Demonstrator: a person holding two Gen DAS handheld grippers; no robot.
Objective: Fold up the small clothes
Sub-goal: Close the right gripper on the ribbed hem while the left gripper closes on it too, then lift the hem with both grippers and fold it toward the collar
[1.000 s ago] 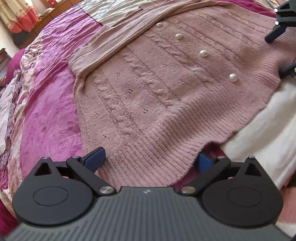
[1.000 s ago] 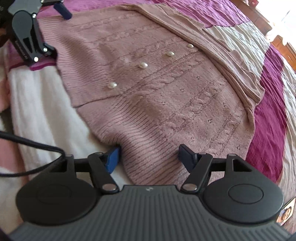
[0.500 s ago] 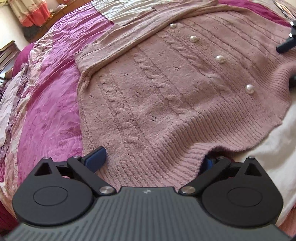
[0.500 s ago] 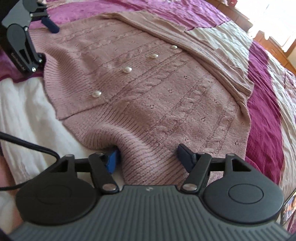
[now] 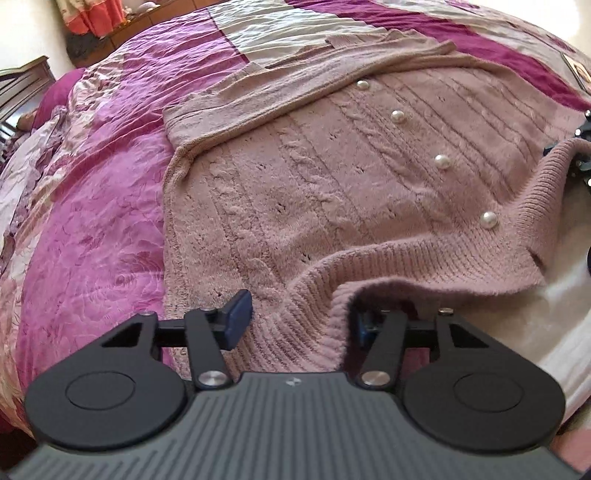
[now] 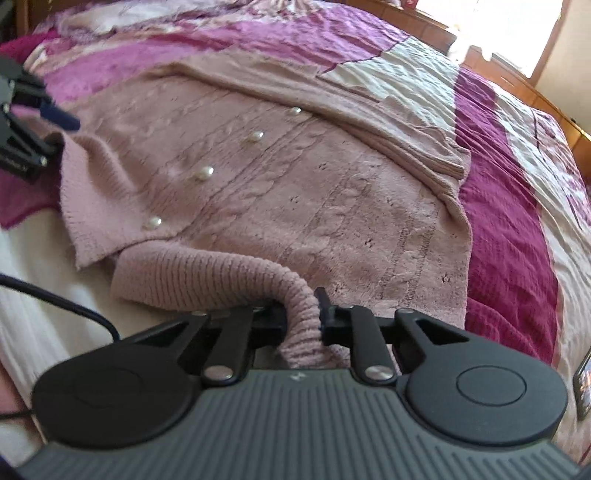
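Pinching cardigan (image 6: 295,192) hem, right hand-held gripper (image 6: 301,319)

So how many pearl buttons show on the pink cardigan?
4, in a row down the cardigan front: near the neckline, next, next, and by the ribbed hem. Folds may hide more.

This is a bedroom in a home. A wide bed fills both views, spread with a quilted bedspread (image 5: 92,229) in magenta, pink and cream panels. In the left wrist view a dark wooden headboard (image 5: 22,85) stands at 10 o'clock and an orange-and-cream curtain (image 5: 92,14) hangs at 11 o'clock. In the right wrist view a sunlit window (image 6: 517,33) with wooden furniture (image 6: 491,70) below shows at 1 o'clock.
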